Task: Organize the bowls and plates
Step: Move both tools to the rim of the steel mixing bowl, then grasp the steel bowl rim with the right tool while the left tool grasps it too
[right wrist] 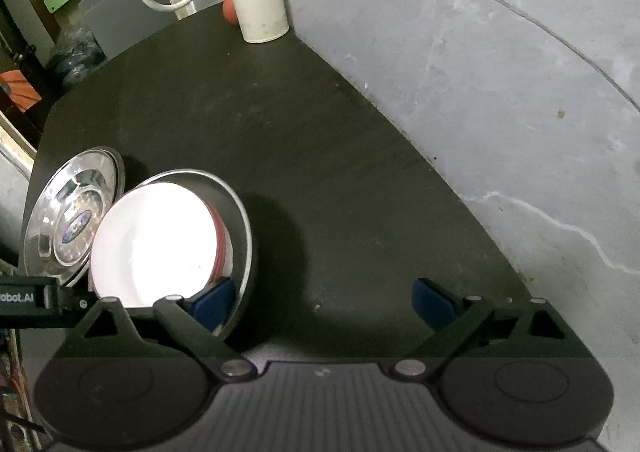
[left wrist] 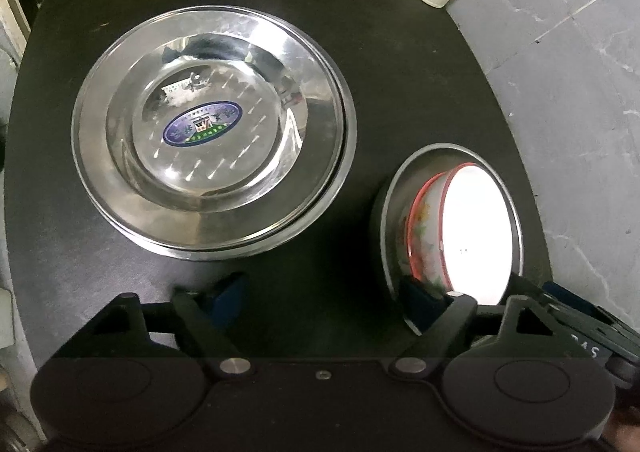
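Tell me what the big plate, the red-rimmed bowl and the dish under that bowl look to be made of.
Big plate: polished metal, probably stainless steel; it mirrors the room and carries an oval sticker.
Red-rimmed bowl: glossy white with a printed flower band, ceramic or melamine; the look leaves that open.
Dish under it: duller grey metal with a thin bright rim, likely steel.

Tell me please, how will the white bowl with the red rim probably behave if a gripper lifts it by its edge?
The white bowl looks glazed and glossy, so the fingers may slip on its rim. It looks ceramic, so probably rigid, rather heavy and breakable. It sits inside a steel bowl, against whose wall it could knock when lifted.
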{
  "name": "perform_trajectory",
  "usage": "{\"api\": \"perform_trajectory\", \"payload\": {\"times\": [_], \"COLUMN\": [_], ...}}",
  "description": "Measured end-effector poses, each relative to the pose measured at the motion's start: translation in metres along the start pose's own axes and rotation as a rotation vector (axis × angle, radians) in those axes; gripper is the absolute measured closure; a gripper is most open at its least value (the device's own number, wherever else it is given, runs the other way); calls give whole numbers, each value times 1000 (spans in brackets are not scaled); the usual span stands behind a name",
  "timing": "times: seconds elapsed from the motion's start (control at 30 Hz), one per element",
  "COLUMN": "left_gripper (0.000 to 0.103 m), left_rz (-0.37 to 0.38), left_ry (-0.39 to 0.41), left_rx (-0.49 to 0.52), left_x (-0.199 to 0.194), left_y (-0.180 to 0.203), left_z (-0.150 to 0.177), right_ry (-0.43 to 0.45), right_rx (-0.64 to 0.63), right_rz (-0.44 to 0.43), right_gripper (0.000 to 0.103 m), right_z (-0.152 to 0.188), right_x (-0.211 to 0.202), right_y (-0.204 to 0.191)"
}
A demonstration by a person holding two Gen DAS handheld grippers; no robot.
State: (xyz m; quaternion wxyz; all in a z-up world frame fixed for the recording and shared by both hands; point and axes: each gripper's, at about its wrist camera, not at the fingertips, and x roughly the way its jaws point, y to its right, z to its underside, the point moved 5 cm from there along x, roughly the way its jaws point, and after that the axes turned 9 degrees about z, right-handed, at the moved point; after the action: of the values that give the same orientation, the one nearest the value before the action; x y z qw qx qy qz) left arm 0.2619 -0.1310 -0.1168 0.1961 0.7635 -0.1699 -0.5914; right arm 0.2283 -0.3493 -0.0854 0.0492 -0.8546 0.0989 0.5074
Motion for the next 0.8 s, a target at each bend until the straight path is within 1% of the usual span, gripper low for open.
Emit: {"api": "perform_trajectory", "payload": {"times": [0.03, 0.1, 0.13, 0.17, 0.2, 0.23, 0.3, 0.33, 0.37, 0.4, 0.43, 0.47, 0.5, 0.57, 0.63, 0.73, 0.8], "left_gripper": [25, 34, 37, 43, 49, 53, 64, 66, 71, 75, 77, 81, 85, 85, 85, 85, 85], "left_rz": [7, 19, 27, 34, 41, 53, 72, 80, 89, 97, 104, 110, 118, 116, 120, 127, 126], "left_ry": [2, 8, 11, 15, 18, 21, 24, 26, 27, 29, 31, 34, 37, 44, 51, 61, 67], "left_rx": [0, 5, 10, 16, 24, 31, 44, 49, 53, 56, 60, 66, 73, 88, 90, 95, 104], "left_x": [0, 0, 0, 0, 0, 0, 0, 0, 1, 1, 1, 1, 1, 2, 2, 3, 1], "left_y": [0, 3, 4, 6, 8, 10, 14, 16, 18, 19, 20, 22, 22, 25, 25, 23, 23], "left_z": [0, 0, 0, 0, 0, 0, 0, 0, -1, -1, -1, -1, 0, 0, 0, -1, 0], "right_ry": [-2, -2, 1, 6, 10, 16, 25, 29, 33, 39, 43, 45, 48, 51, 52, 31, 16], "right_rx": [0, 2, 2, -2, -7, -15, -24, -24, -26, -33, -38, -42, -45, -51, -53, -22, 2], "right_rz": [-3, -17, -30, -43, -53, -63, -87, -109, -127, -137, -142, -150, -164, -182, -192, -216, -225], "right_gripper": [6, 10, 14, 19, 21, 26, 33, 41, 48, 50, 54, 59, 62, 71, 74, 73, 69], "right_z": [0, 1, 1, 2, 1, 2, 2, 3, 3, 4, 4, 5, 5, 5, 5, 7, 7], "right_x": [1, 3, 2, 1, 0, -1, -4, -5, -6, -8, -9, -10, -11, -12, -13, -10, -6], "right_y": [0, 0, 0, -1, -2, -3, -5, -6, -7, -9, -10, -11, -12, -14, -15, -14, -11]}}
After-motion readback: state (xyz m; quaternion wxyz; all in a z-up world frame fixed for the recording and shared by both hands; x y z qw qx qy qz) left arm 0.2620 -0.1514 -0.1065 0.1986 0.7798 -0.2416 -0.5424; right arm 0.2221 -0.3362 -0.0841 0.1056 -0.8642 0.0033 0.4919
